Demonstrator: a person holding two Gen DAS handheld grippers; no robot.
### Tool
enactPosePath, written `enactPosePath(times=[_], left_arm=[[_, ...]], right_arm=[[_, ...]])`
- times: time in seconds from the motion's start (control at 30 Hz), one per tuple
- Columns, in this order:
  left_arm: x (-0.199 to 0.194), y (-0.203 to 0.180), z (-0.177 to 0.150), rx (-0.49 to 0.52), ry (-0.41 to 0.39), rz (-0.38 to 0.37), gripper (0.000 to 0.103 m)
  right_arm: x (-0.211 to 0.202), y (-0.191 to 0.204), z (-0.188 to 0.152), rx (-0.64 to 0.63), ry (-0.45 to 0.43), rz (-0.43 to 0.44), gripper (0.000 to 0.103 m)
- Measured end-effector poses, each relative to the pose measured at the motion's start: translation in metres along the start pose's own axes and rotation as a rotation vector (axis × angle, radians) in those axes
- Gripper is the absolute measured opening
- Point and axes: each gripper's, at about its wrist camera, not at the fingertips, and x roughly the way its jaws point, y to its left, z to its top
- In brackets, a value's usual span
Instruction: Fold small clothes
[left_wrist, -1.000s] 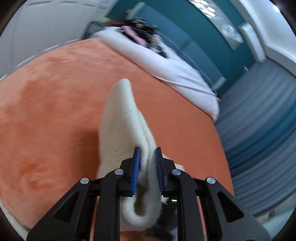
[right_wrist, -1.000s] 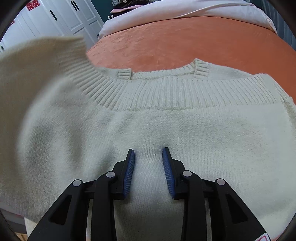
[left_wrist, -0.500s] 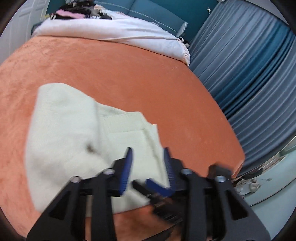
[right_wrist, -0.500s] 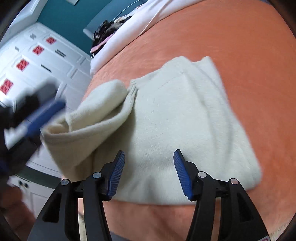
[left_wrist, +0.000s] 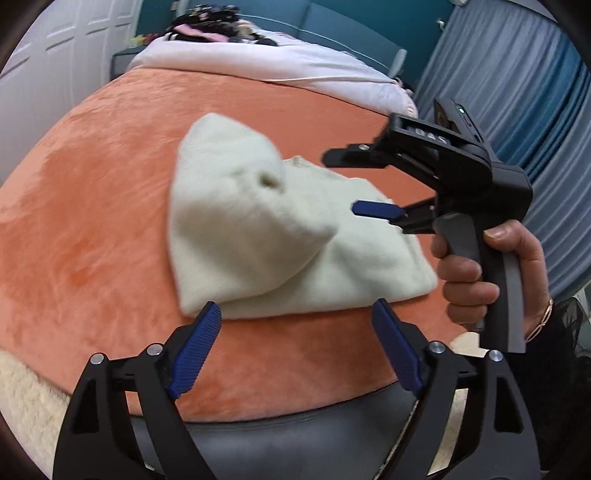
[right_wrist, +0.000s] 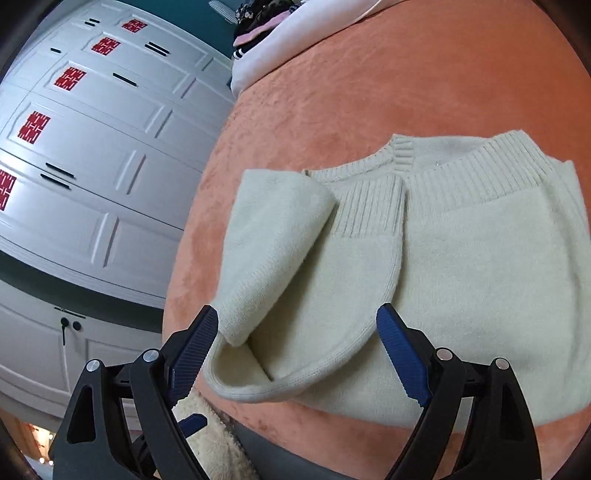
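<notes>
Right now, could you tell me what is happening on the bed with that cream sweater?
A person is folding a cream sweater on an orange blanket, holding a gripper in each hand. The sweater lies partly folded, with one sleeve laid loosely across its body. Neither gripper holds it: the jaws of the left gripper and of the right gripper are opening with nothing gripped between them. In the left view, the person's right hand holds its gripper above the sweater's edge.
</notes>
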Motion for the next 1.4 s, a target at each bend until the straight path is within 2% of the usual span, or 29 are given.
enactPosePath(times=[0.13, 0.2, 0.3, 0.4, 0.5, 0.63, 0.7, 0.73, 0.77, 0.83, 0.9, 0.97, 1.07, 1.17, 1.23, 1.3, 1.33, 1.4], left_arm=[[-0.001, 0.029, -0.011, -0.101, 0.014, 0.011, 0.081], [0.003, 0.033, -0.009, -0.089, 0.01, 0.026, 0.081], [0.012, 0.031, -0.006, -0.058, 0.002, 0.032, 0.081], [0.024, 0.03, -0.004, -0.034, 0.003, 0.045, 0.081], [0.038, 0.03, -0.001, -0.033, 0.007, 0.057, 0.081], [0.051, 0.034, 0.003, -0.067, 0.012, 0.069, 0.081], [0.054, 0.037, 0.003, -0.087, 0.014, 0.073, 0.081], [0.054, 0.039, 0.004, -0.097, 0.016, 0.077, 0.081], [0.052, 0.04, 0.005, -0.11, 0.016, 0.073, 0.081], [0.044, 0.04, 0.006, -0.125, -0.002, 0.062, 0.081], [0.031, 0.034, 0.011, -0.124, -0.032, 0.037, 0.081], [0.016, 0.022, 0.016, -0.105, -0.074, -0.008, 0.081], [0.011, -0.001, 0.018, -0.058, -0.108, -0.055, 0.084], [0.043, -0.022, 0.013, -0.016, -0.027, -0.057, 0.084], [0.067, -0.032, 0.004, -0.004, 0.038, -0.061, 0.084], [0.084, -0.042, -0.004, 0.017, 0.075, -0.035, 0.083], [0.089, -0.047, -0.006, 0.037, 0.082, -0.019, 0.083], [0.096, -0.054, -0.008, 0.07, 0.088, 0.029, 0.083]], right_arm=[[0.017, -0.01, -0.018, 0.085, 0.071, 0.017, 0.086], [0.026, -0.012, -0.014, 0.107, 0.095, 0.067, 0.087], [0.036, 0.01, 0.001, 0.072, 0.112, 0.057, 0.087], [0.054, 0.031, 0.018, 0.068, 0.186, 0.06, 0.087], [0.075, 0.053, 0.031, 0.027, 0.258, 0.018, 0.087], [0.116, 0.077, 0.037, -0.017, 0.354, -0.093, 0.085], [0.128, 0.083, 0.036, -0.042, 0.361, -0.143, 0.061], [0.131, 0.087, 0.034, -0.069, 0.363, -0.175, 0.023], [0.133, 0.09, 0.033, -0.092, 0.36, -0.199, 0.022], [0.12, 0.101, 0.036, -0.15, 0.3, -0.175, 0.019], [0.09, 0.105, 0.043, -0.169, 0.222, -0.097, 0.018], [0.035, 0.103, 0.052, -0.179, 0.11, 0.011, 0.017], [-0.058, 0.06, 0.055, -0.155, -0.085, 0.092, 0.015], [-0.114, -0.035, 0.044, -0.012, -0.193, 0.041, 0.015], [-0.112, -0.118, 0.032, 0.149, -0.18, 0.024, 0.015], [-0.094, -0.177, 0.016, 0.267, -0.125, -0.056, 0.017], [-0.085, -0.195, 0.006, 0.303, -0.097, -0.058, 0.018], [-0.08, -0.204, -0.007, 0.32, -0.115, 0.035, 0.025]])
